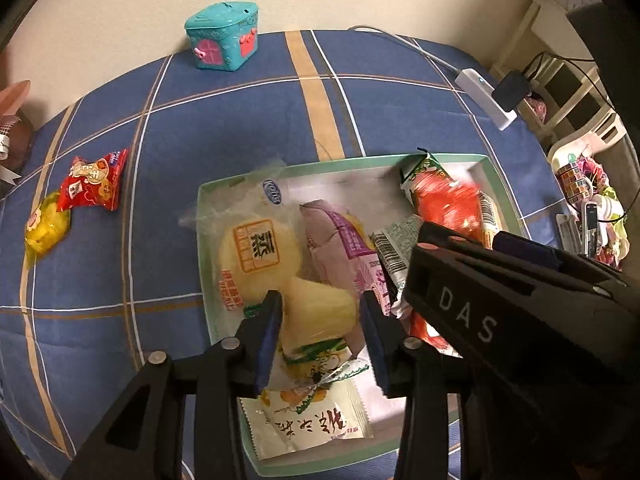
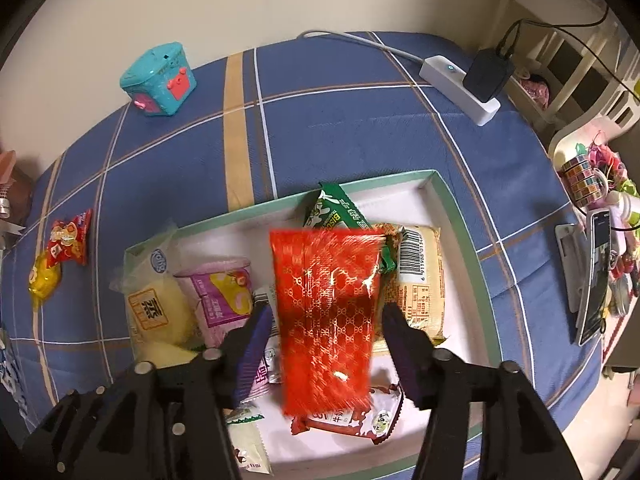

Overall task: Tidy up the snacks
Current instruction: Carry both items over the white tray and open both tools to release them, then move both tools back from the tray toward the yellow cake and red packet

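Two snacks still lie outside the box (image 1: pixel 496 184): a red packet (image 1: pixel 94 180) and a yellow candy (image 1: pixel 46 228), middle left. The left gripper (image 1: pixel 320 316), nearer them, hangs spread around a yellow cake (image 1: pixel 320 312). The right gripper (image 2: pixel 326 332) is spread around a red bag (image 2: pixel 326 312).

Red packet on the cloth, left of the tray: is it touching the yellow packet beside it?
Touching. The left wrist view shows the red packet's lower corner lapping over the top of the yellow packet, with no gap between them.
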The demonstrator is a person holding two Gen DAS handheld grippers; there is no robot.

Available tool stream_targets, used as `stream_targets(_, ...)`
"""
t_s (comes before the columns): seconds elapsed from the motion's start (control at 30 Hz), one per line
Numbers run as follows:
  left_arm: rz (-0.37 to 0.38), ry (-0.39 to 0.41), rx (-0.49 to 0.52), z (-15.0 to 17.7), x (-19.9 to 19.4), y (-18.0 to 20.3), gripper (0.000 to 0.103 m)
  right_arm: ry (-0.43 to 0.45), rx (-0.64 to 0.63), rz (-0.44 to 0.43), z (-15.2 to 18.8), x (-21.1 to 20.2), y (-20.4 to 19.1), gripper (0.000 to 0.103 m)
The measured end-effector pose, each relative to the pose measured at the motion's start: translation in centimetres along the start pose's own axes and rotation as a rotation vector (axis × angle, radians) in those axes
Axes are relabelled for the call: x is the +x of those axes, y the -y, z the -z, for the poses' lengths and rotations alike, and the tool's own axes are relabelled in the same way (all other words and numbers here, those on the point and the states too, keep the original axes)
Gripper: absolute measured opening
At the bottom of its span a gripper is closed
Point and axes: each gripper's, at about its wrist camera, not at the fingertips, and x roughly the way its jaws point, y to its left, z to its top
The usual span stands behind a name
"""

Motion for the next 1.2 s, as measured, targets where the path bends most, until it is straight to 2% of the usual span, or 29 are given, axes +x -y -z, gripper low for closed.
stream_targets(0.03,0.0,0.003,0.001,0.0,-0.1,0.0,0.053,0.001,-0.001,0.001,-0.1,-0.1,0.0,0.063)
stream_targets(0.3,0.002,0.026,-0.062,-0.5,-1.0,-2.0,0.062,0.038,0.0,0.005,-0.6,-1.1,-0.2,0.085)
stream_targets(0.37,-0.021,0.022,-0.1,-0.6,-0.8,-3.1,0.064,0.038,-0.005,0.006,-0.7,-1.1,-0.3,0.086)
stream_targets(0.43,-0.03,0.021,-0.143,-0.6,-0.7,-4.5,0.071,0.033,-0.012,0.007,-0.7,-1.0,-0.5,0.086)
stream_targets(0.5,-0.025,0.025,-0.195,-0.6,-0.9,-6.1,0.073,0.031,-0.018,0.008,-0.7,-0.9,-0.7,0.087)
stream_targets(0.6,-0.068,0.04,-0.251,-0.6,-1.4,-8.1,0.073,0.041,-0.025,-0.004,-0.8,-1.2,-1.2,0.092)
stream_targets(0.7,-0.022,0.064,-0.311,-0.6,-2.3,-10.0,0.074,0.05,-0.047,0.002,-0.8,-1.5,-1.8,0.092)
stream_targets(0.77,-0.02,0.085,-0.343,-0.5,-3.0,-11.1,0.074,0.056,-0.061,0.002,-0.7,-1.7,-2.4,0.092)
stream_targets(1.03,-0.089,0.148,-0.484,0.3,-4.9,-16.9,0.076,0.078,-0.12,-0.012,-0.5,-2.6,-5.3,0.095)
stream_targets(1.07,-0.101,0.153,-0.502,0.5,-5.0,-17.8,0.078,0.079,-0.127,-0.017,-0.4,-2.7,-5.7,0.096)
stream_targets(1.13,-0.124,0.159,-0.535,1.0,-5.3,-19.5,0.087,0.081,-0.145,-0.026,-0.3,-2.7,-6.7,0.097)
stream_targets(1.2,-0.151,0.163,-0.575,1.8,-5.4,-21.4,0.087,0.083,-0.162,-0.032,-0.1,-2.8,-7.7,0.098)
